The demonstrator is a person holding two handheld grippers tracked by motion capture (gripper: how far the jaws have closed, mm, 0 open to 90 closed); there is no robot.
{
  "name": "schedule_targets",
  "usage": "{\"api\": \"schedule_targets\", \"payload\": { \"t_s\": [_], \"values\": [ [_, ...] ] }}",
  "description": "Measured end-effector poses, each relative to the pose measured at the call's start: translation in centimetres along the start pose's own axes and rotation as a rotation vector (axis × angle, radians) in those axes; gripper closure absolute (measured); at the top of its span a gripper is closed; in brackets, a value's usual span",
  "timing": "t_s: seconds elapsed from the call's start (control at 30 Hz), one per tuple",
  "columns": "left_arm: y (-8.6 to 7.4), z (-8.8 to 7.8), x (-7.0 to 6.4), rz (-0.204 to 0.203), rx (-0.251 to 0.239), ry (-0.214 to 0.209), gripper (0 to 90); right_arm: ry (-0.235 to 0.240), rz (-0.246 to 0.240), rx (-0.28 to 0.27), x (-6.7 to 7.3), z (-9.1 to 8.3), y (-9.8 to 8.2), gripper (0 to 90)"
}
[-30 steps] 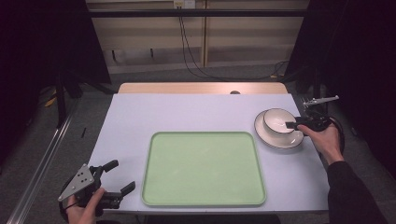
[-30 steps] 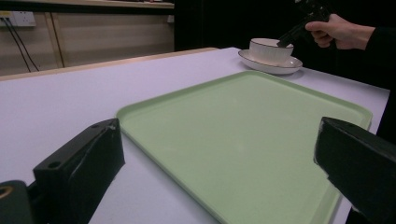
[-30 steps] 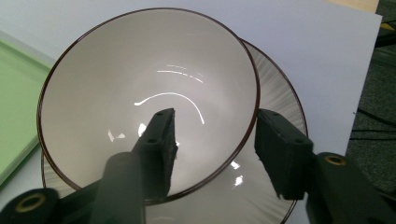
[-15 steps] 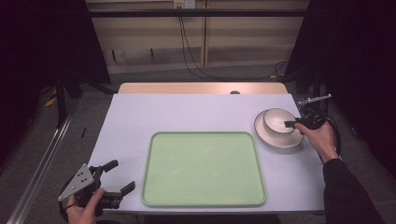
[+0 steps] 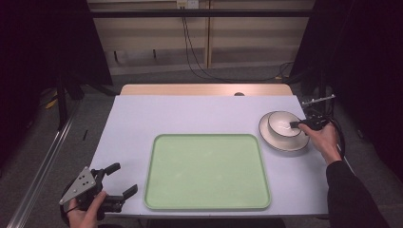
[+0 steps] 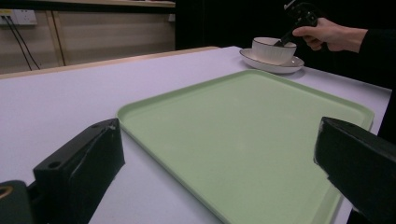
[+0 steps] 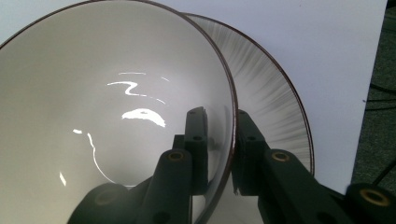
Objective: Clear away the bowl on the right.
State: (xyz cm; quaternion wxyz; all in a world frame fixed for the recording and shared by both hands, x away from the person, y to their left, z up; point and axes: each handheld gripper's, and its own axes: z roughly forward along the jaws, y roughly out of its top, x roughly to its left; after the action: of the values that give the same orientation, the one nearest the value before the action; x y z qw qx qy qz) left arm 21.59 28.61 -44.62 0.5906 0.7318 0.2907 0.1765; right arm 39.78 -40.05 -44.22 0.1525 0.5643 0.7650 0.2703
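Dim room, dark edges, soft focus, glare streaks inside the bowl (image 7: 116, 121)

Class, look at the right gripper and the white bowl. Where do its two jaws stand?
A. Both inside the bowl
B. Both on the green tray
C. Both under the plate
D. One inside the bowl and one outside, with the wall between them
D: in the right gripper view the right gripper has one jaw inside the bowl and one outside, closed on its wall above the plate.

White bowl (image 5: 282, 124), dark rim, upright on ribbed white plate (image 5: 280, 141), table's right side near tray.
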Motion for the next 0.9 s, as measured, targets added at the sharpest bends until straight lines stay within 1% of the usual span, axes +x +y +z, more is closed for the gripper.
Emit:
{"api": "schedule_targets", "payload": {
  "t_s": [0.03, 0.1, 0.17, 0.2, 0.33, 0.4, 0.47, 0.6, 0.73, 0.77, 0.8, 0.83, 0.87, 0.9],
  "values": [
    [-0.01, 0.00, -0.01, -0.002, -0.001, 0.000, 1.5, 0.004, 0.008, 0.002, -0.03, -0.04, -0.01, 79.6],
    [-0.01, -0.02, 0.00, 0.000, 0.001, -0.002, 1.5, 0.003, 0.008, -0.003, -0.10, -0.05, -0.03, 79.8],
    [-0.01, -0.02, -0.01, -0.001, -0.001, 0.000, 1.5, -0.004, 0.014, -0.004, -0.14, -0.09, -0.05, 80.4],
    [-0.01, -0.02, 0.00, -0.001, -0.001, 0.000, 1.6, -0.001, 0.028, -0.008, -0.21, -0.15, -0.11, 81.3],
    [-0.01, -0.01, -0.01, -0.002, -0.001, 0.000, 1.5, 0.002, 0.037, -0.011, -0.33, -0.26, -0.19, 82.3],
    [0.00, -0.02, -0.01, 0.000, -0.001, -0.001, 1.5, 0.008, 0.053, -0.023, -0.43, -0.29, -0.25, 83.3],
    [0.00, -0.01, 0.00, 0.000, 0.001, -0.002, 1.5, 0.013, 0.056, -0.020, -0.46, -0.35, -0.25, 83.3],
    [0.00, -0.01, 0.00, 0.000, 0.000, -0.003, 1.5, 0.007, 0.063, -0.020, -0.48, -0.37, -0.32, 83.4],
    [0.00, -0.01, 0.00, 0.000, 0.001, -0.003, 1.5, 0.017, 0.068, -0.027, -0.53, -0.43, -0.32, 83.4],
    [0.00, 0.01, 0.00, -0.001, -0.001, -0.002, 1.5, 0.017, 0.076, -0.023, -0.53, -0.53, -0.32, 83.4],
    [0.00, -0.01, -0.02, -0.001, 0.001, 0.003, 1.5, 0.017, 0.076, -0.023, -0.53, -0.53, -0.32, 83.4],
    [-0.01, 0.02, -0.07, -0.010, -0.004, 0.004, 1.5, 0.012, 0.076, -0.025, -0.51, -0.51, -0.33, 83.5],
    [-0.01, 0.02, -0.08, -0.011, -0.005, 0.004, 1.5, 0.017, 0.078, -0.025, -0.53, -0.54, -0.33, 83.5],
    [0.01, -0.03, -0.01, 0.000, 0.003, 0.004, 1.5, 0.016, 0.081, -0.030, -0.53, -0.53, -0.33, 83.5]
  ]
}}
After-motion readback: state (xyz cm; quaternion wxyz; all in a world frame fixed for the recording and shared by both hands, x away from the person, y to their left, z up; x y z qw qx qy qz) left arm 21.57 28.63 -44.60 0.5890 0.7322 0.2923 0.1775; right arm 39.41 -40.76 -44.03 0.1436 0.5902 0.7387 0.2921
